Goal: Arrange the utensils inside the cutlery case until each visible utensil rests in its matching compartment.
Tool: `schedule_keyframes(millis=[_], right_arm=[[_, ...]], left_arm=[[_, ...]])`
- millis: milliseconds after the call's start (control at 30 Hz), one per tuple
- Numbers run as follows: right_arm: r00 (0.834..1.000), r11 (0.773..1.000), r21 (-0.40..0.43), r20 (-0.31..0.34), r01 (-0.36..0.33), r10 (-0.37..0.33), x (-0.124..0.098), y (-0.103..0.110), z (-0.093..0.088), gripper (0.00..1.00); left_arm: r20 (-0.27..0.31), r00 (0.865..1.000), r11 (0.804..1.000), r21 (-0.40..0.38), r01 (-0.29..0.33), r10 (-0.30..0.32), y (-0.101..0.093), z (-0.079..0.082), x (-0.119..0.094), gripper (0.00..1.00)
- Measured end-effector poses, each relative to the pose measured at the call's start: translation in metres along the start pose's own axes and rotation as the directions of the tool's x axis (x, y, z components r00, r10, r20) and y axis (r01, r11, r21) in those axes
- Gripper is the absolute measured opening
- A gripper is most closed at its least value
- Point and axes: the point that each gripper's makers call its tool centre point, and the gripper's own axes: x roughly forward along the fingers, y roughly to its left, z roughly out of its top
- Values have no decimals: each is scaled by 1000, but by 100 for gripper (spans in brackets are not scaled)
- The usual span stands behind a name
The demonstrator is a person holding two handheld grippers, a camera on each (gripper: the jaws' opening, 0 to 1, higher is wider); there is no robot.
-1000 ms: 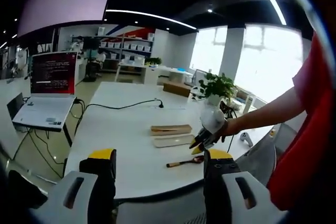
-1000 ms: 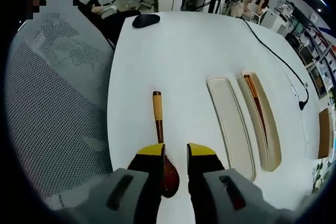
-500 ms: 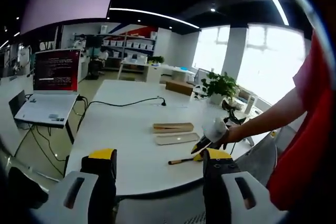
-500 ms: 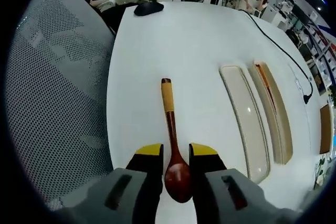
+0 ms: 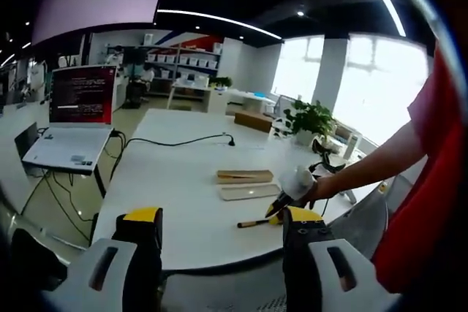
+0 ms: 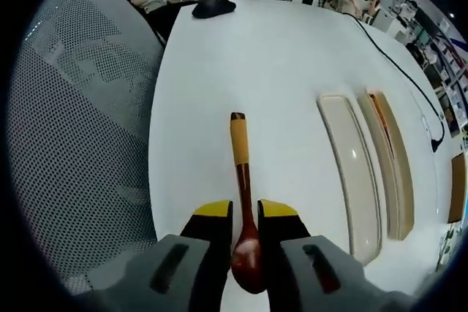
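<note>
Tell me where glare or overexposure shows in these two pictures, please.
Left gripper view: the windows are blown out white and the ceiling strip light glares. Right gripper view: the white table is evenly bright, with a small highlight on the pale tray.

Your count on the white table [image 6: 219,56]:
- one wooden spoon [image 6: 242,180];
- two long case halves: one pale tray [image 6: 351,173], one tan tray [image 6: 391,169];
- chopsticks in the tan tray, number not clear;
- one black mouse [image 6: 213,7];
- one black cable [image 5: 175,143];
- one potted plant [image 5: 307,120].

Beside the table:
- one open laptop [image 5: 73,122];
- one mesh chair [image 6: 73,107].
</note>
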Motion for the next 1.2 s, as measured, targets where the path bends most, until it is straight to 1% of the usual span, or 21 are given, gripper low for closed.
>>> schedule_keyframes(millis=[400, 700, 933, 967, 1067, 1200], right_arm=[[1000, 1000, -20, -10, -13, 13, 2, -1, 1, 8], [999, 999, -46, -33, -28, 26, 5, 1, -5, 8], [999, 999, -30, -22, -38, 37, 7, 1, -3, 5], [999, 999, -30, -21, -38, 38, 7, 1, -3, 3], [999, 998, -51, -20, -35, 34, 8, 1, -3, 2], [999, 997, -55, -23, -45, 44, 8, 1, -2, 1]], left_arm=[[-6, 1000, 1000, -8, -15, 15, 6, -3, 0, 68], [-12, 1000, 1000, -8, -22, 22, 9, -4, 2, 68], [-15, 999, 999, -11, -33, 33, 13, -7, 2, 67], [-16, 999, 999, -12, -35, 35, 14, -7, 2, 67], [-17, 999, 999, -11, -35, 34, 13, -8, 2, 67], [-20, 999, 999, -12, -38, 38, 14, -9, 3, 67]])
